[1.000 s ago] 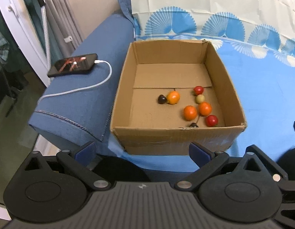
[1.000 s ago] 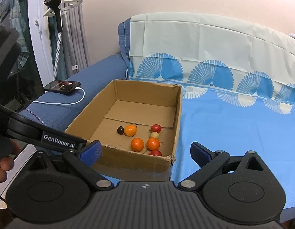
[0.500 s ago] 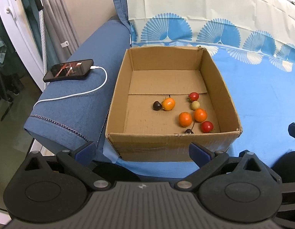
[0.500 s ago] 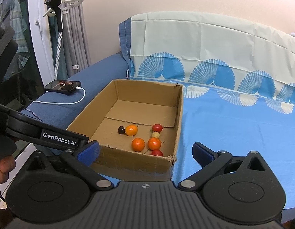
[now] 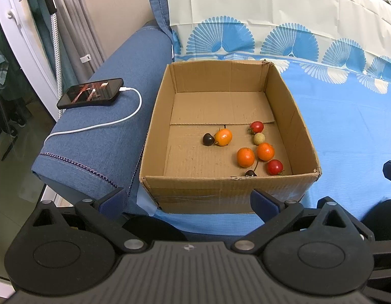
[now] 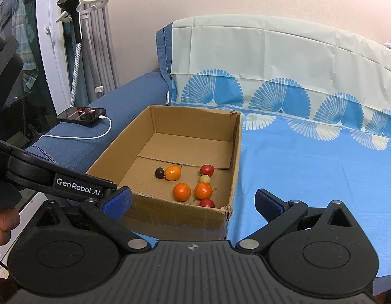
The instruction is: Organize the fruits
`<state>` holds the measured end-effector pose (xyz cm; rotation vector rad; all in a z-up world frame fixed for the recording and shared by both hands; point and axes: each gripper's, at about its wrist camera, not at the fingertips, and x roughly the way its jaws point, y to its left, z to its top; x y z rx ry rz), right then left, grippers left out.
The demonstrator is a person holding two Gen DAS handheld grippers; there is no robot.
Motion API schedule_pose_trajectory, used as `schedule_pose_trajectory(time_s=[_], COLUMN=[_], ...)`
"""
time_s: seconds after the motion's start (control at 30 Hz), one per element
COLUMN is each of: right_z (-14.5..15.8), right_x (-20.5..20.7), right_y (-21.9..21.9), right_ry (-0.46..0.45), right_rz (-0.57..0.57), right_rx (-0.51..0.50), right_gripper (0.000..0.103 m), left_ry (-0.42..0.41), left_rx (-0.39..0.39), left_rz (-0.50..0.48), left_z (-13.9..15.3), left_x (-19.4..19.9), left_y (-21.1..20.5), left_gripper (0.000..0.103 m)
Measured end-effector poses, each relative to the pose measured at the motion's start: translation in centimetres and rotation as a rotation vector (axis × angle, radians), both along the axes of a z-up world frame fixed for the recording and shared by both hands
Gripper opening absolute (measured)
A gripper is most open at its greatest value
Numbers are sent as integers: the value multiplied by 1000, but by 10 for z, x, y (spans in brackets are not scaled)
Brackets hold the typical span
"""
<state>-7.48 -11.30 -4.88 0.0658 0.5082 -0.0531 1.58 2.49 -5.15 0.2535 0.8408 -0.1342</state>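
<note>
Small round fruits (image 5: pixel 256 149) clustered loose on floor of open cardboard box (image 5: pixel 228 185) on blue-covered sofa, left gripper (image 5: pixel 189 200) and right gripper (image 6: pixel 193 201) spread wide, empty, short of it; liable to roll if nudged.

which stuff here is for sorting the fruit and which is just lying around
For the job: cardboard box; the small fruits in it, e.g. an orange one, a red one, a dark one.

Lying about: phone, charging cable.
</note>
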Motion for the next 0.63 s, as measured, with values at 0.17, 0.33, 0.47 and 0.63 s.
schedule_pose_trajectory(time_s=[0.17, 0.33, 0.47, 0.63], right_z=[0, 1, 1, 1], right_x=[0, 0, 0, 4], right_y=[-1, -1, -1, 0], right_ry=[0, -1, 1, 7], right_rz=[1, 0, 0, -2], right_rx=[1, -1, -4, -6], right_gripper=[102, 102, 102, 102], left_ry=[0, 4, 6, 0], left_rx=[2, 4, 5, 13], left_rz=[0, 1, 3, 7], left_z=[0, -1, -1, -2], left_x=[0, 0, 1, 3], left_y=[0, -1, 0, -2], left_gripper=[103, 103, 103, 103])
